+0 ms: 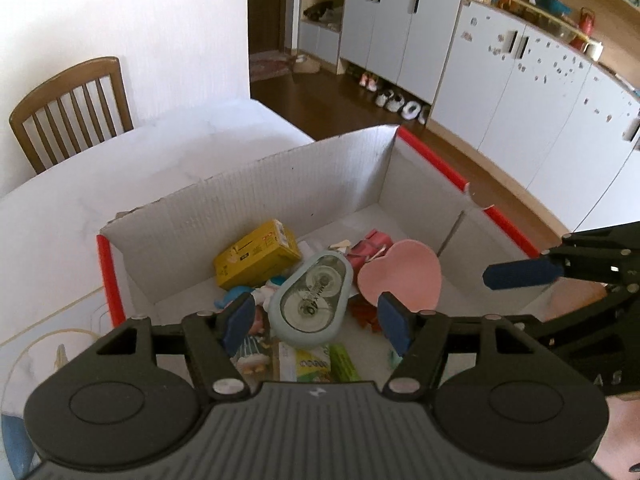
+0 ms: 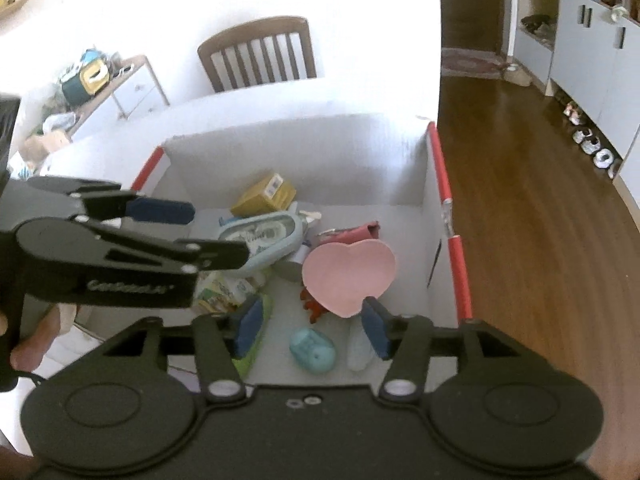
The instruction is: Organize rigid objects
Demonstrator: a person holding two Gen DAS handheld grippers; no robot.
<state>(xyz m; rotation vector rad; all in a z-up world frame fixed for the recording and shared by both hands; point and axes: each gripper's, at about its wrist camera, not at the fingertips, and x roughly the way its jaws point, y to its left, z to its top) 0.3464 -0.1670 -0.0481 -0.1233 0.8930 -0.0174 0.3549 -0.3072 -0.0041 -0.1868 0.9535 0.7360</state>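
A white cardboard box with red edges stands on the table and holds several small things. Among them are a pale blue tape dispenser, a yellow carton, a pink heart-shaped dish and a small doll. My left gripper hovers open over the dispenser, its pads clear of it. My right gripper hangs open above the box floor. Under it lie the heart dish and a teal egg-shaped case. Neither gripper holds anything.
The box sits near the table's right edge, with wooden floor beyond it. A wooden chair stands at the far side of the white table. Grey cabinets line the far wall. The two grippers are close, side by side.
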